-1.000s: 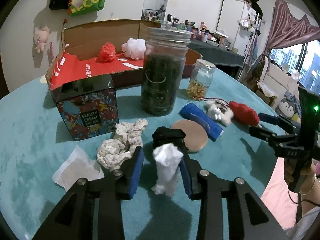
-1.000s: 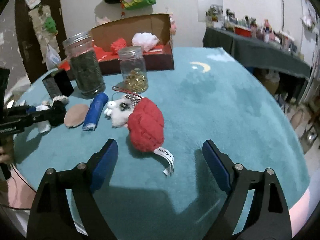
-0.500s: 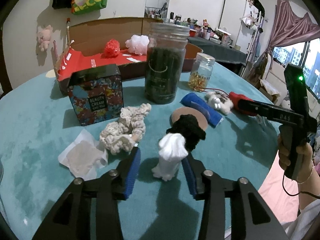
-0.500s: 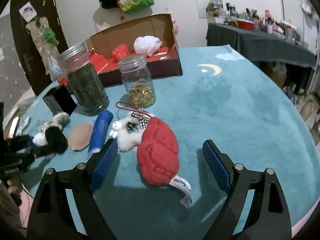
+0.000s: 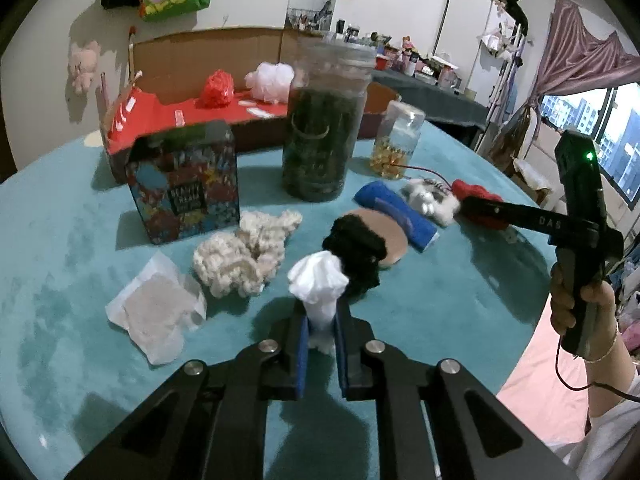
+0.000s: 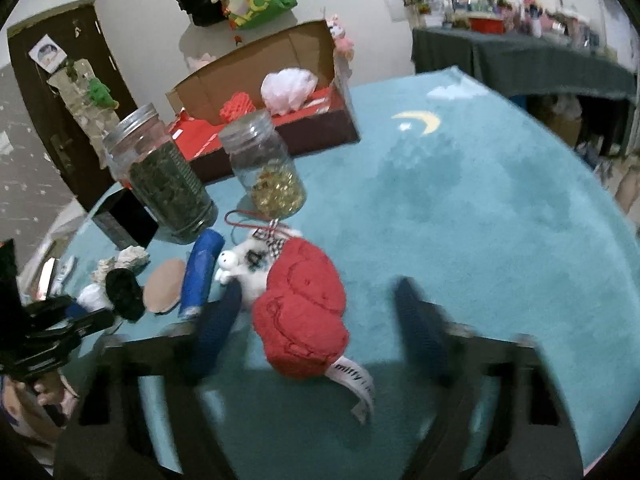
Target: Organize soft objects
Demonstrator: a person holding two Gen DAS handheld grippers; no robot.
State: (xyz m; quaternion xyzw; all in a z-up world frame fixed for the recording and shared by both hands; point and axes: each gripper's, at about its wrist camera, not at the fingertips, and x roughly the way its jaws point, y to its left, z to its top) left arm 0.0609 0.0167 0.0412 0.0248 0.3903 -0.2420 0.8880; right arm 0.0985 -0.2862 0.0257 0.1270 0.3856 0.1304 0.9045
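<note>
Claws first: the left claw (image 5: 320, 334) has just been closing and now pinches the white end of a small black-and-white soft toy (image 5: 320, 284), its blue pads pressed against both sides, the black part sticking out ahead of the tips over the teal tabletop (image 5: 60, 280). Just left of that claw lie a cream knitted bundle (image 5: 240, 256) and a flat paper sachet (image 5: 154, 312). The right claw (image 6: 316, 312) has been closing too, blurred; a red plush (image 6: 304, 312) lies between its jaws, nearer the left pad, but the pads do not yet press it. Beyond its tips sit a white plush charm (image 6: 248, 264) and a blue roll (image 6: 200, 272).
</note>
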